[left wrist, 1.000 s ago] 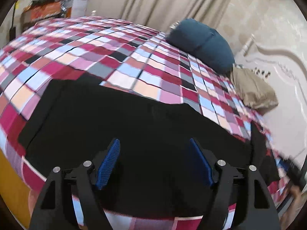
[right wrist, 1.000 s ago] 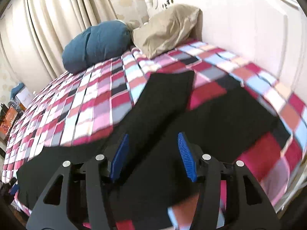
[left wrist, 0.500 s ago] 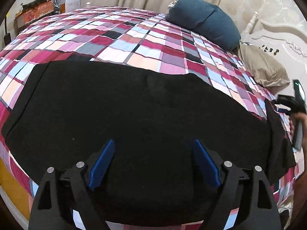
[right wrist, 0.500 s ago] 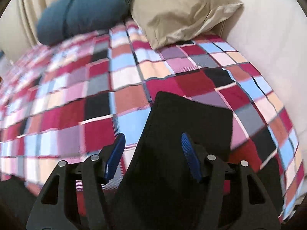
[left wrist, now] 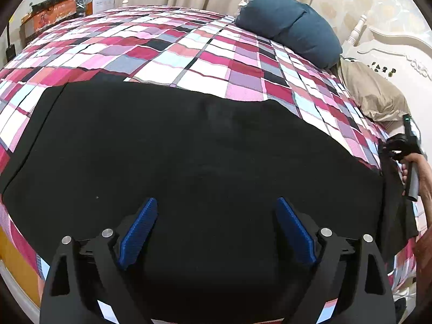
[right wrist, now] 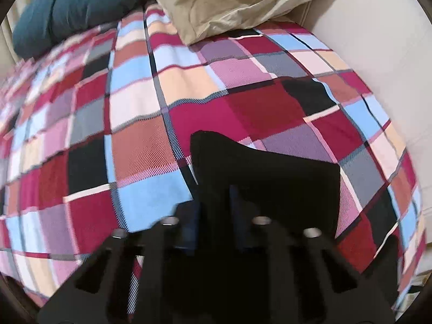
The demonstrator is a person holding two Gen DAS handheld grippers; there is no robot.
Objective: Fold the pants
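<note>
The left gripper (left wrist: 216, 232) is held spread wide, empty, over the near middle of the black pants (left wrist: 189, 156), which are laid flat across the near part of the checked bedspread (left wrist: 167, 46). Their long axis runs left to right, so the cloth reaches well to both sides of this gripper and no edge lies between its fingers. The right gripper (right wrist: 214, 216) is seen nearly pressed together around a raised fold of the pants (right wrist: 264, 183) at their right end; through the blur it is judged to be pinching the cloth, though the contact itself cannot be made out. That end is therefore the nearer one for the right hand, and the left end is left free for the other gripper, which would need to be carried leftward to reach it. Nothing is seen lying on the pants. Farther off, a tan pillow (right wrist: 237, 2) and a blue pillow (right wrist: 70, 8) are set against the headboard (left wrist: 391, 46), well apart from the cloth, and a fold toward the left is not hindered by them.
</note>
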